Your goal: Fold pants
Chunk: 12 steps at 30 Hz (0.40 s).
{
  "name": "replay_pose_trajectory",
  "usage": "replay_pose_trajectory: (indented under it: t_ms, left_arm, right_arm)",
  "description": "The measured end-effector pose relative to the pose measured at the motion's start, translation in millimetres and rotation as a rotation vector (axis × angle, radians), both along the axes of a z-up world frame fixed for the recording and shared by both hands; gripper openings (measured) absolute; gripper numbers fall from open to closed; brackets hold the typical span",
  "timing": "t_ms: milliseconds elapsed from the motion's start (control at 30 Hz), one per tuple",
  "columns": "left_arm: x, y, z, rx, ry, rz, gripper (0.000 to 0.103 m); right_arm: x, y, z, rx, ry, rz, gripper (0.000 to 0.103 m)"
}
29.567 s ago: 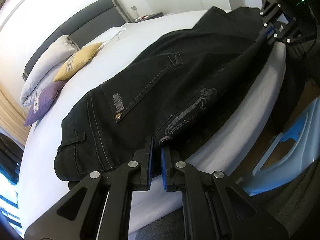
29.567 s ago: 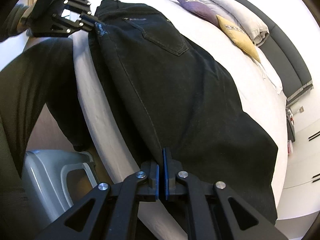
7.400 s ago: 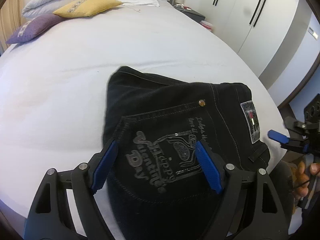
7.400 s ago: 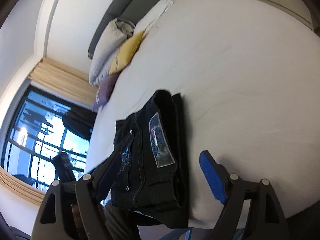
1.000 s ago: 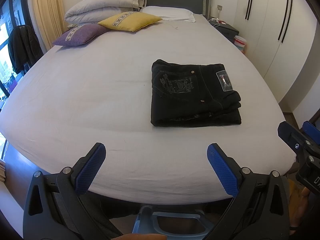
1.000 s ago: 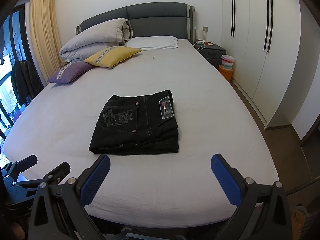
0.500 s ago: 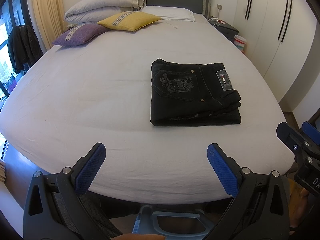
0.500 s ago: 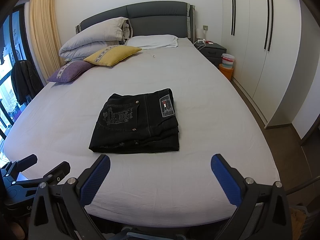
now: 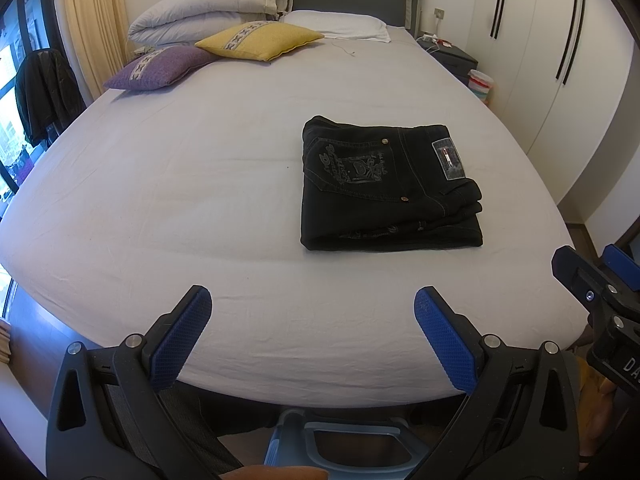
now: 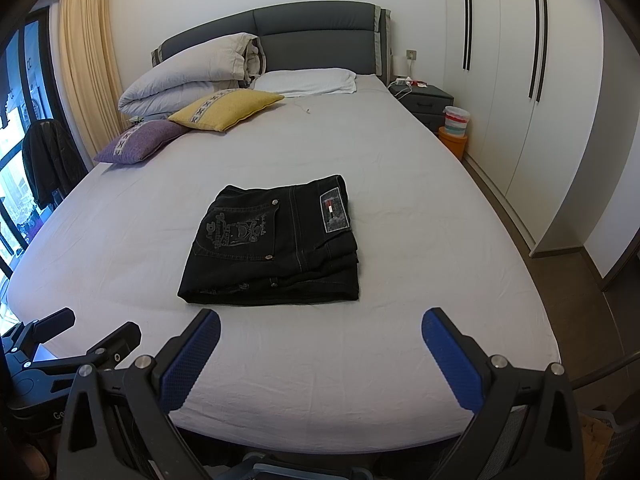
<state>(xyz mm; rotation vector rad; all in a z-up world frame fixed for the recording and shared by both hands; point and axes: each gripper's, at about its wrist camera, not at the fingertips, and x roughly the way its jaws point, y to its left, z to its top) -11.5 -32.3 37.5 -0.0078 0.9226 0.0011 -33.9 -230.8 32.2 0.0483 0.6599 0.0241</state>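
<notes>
The black jeans [image 9: 384,184] lie folded into a compact stack on the white bed [image 9: 200,184], back pocket print and label patch on top. They also show in the right wrist view [image 10: 276,244]. My left gripper [image 9: 312,300] is open and empty, held back over the bed's foot edge, apart from the jeans. My right gripper [image 10: 320,326] is open and empty, also at the foot edge, just short of the jeans. The right gripper shows at the right edge of the left wrist view [image 9: 592,276]; the left gripper shows at lower left of the right wrist view [image 10: 76,340].
Purple [image 9: 160,68] and yellow [image 9: 260,40] cushions, a folded duvet [image 9: 208,20] and a white pillow lie at the headboard. A nightstand [image 10: 426,100] and bins stand right of the bed beside white wardrobes [image 10: 520,80]. A blue plastic stool [image 9: 340,444] stands below the foot edge.
In the last second almost nothing has moved; both grippers stay open and pulled back. Earlier they held the jeans during folding, then let go and withdrew.
</notes>
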Motion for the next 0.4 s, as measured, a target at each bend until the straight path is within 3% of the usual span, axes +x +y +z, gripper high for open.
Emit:
replay_pose_trajectory:
  t_ms: [400]
  left_arm:
    - [-3.4, -1.2, -2.5, 0.027, -0.023, -0.002, 0.103]
  right_arm:
    - [-0.6, -1.0, -3.7, 0.002, 0.004, 0.002, 0.103]
